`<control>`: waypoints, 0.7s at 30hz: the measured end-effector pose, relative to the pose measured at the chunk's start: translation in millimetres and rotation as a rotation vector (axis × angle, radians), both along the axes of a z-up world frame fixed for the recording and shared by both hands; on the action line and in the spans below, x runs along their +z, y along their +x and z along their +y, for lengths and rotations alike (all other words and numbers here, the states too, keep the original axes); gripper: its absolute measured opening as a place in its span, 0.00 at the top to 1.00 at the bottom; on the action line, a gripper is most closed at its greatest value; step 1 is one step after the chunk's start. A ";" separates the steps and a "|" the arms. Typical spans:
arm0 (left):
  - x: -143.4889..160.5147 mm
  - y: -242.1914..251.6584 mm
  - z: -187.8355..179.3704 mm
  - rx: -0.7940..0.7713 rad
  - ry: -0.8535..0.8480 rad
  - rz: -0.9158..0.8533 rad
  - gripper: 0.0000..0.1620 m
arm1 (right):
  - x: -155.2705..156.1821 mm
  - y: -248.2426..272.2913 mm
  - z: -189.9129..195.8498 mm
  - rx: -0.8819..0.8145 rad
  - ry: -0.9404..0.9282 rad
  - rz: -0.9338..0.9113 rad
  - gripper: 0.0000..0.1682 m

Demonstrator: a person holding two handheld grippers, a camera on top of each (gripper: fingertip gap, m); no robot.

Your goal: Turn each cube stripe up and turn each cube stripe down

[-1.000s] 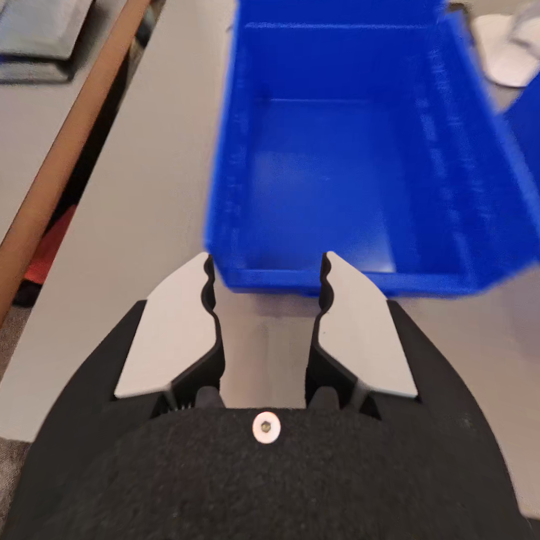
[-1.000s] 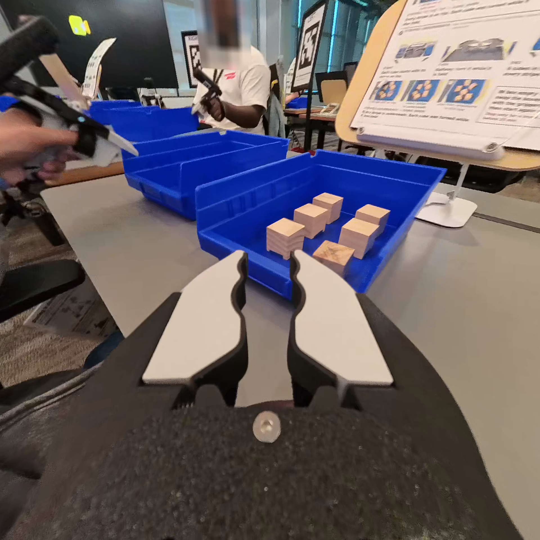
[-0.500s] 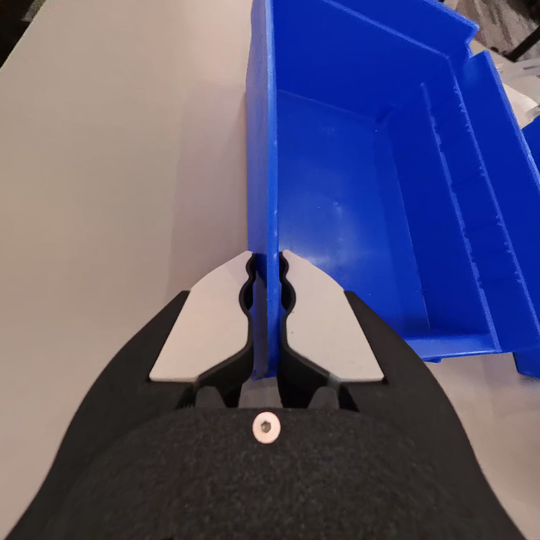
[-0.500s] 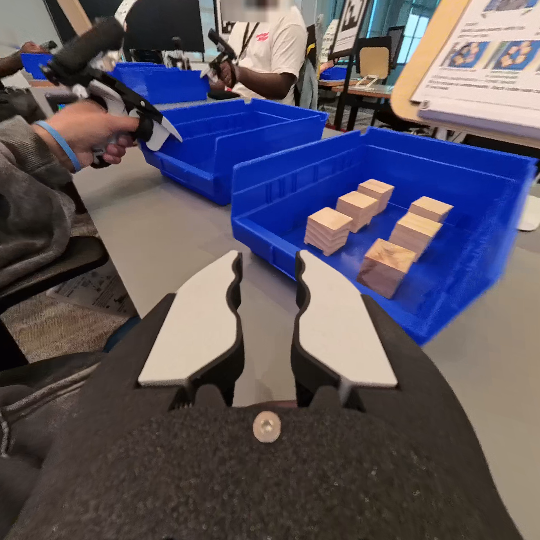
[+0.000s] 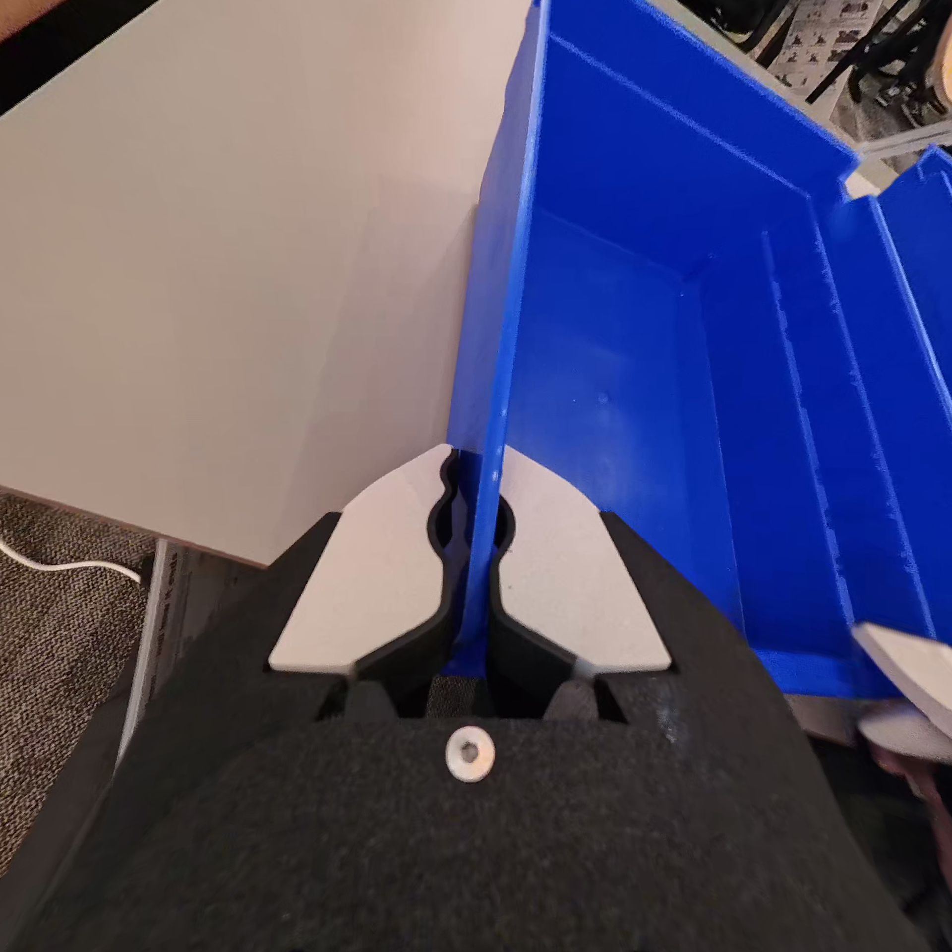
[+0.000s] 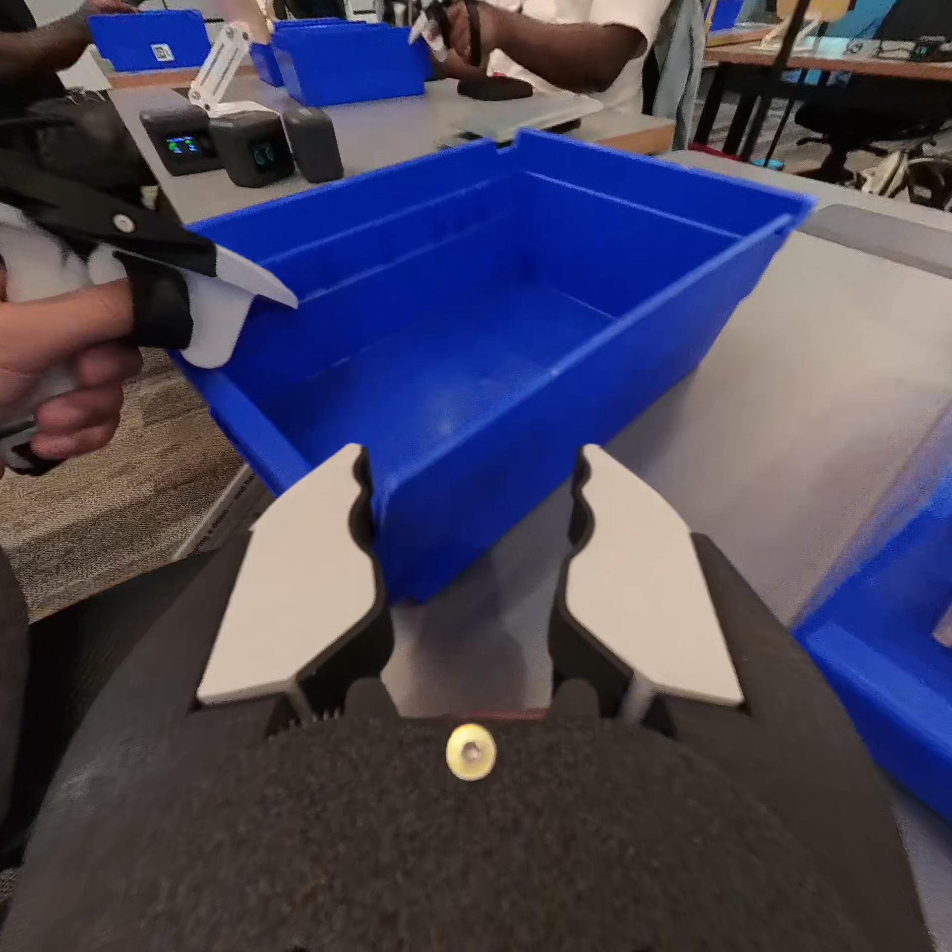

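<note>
Left claw pinching the left side wall of the empty blue bin, one finger outside the wall, one inside. Seen from the right wrist view, same claw clamped on that bin's rim, gripped by a hand. Right claw spread wide, near corner of the bin between its fingers, not touching. Bin resting on the grey worktop. Right of the bin, a second blue bin, blurred; cubes not clearly visible, only a pale sliver at that bin's frame edge. Beyond the bin, dark boxes on another table.
</note>
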State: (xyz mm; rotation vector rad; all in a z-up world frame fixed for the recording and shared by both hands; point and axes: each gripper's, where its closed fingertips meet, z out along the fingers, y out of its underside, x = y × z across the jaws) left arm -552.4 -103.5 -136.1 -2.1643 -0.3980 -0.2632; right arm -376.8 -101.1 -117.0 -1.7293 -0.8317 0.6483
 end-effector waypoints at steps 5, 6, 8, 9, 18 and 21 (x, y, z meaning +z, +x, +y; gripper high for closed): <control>2.1 16.1 -21.7 -0.065 0.008 0.082 0.93 | 13.1 6.2 3.9 -0.062 0.032 0.032 0.76; 2.2 20.2 -27.1 -0.081 0.007 0.106 0.92 | 16.2 9.5 5.6 -0.075 0.044 0.034 0.79; 3.2 25.5 -37.8 -0.087 0.007 0.195 0.93 | 24.9 15.0 7.5 -0.114 0.087 0.040 0.85; 5.5 25.9 -41.9 -0.080 0.012 0.273 0.97 | 33.9 17.4 7.3 -0.132 0.131 0.047 0.88; 130.0 103.8 -7.7 -0.109 0.387 0.409 0.96 | 165.6 104.6 17.3 -0.388 0.524 0.165 0.96; 172.1 170.6 19.0 -0.212 0.479 0.411 0.96 | 210.4 173.3 21.4 -0.512 0.615 0.177 0.97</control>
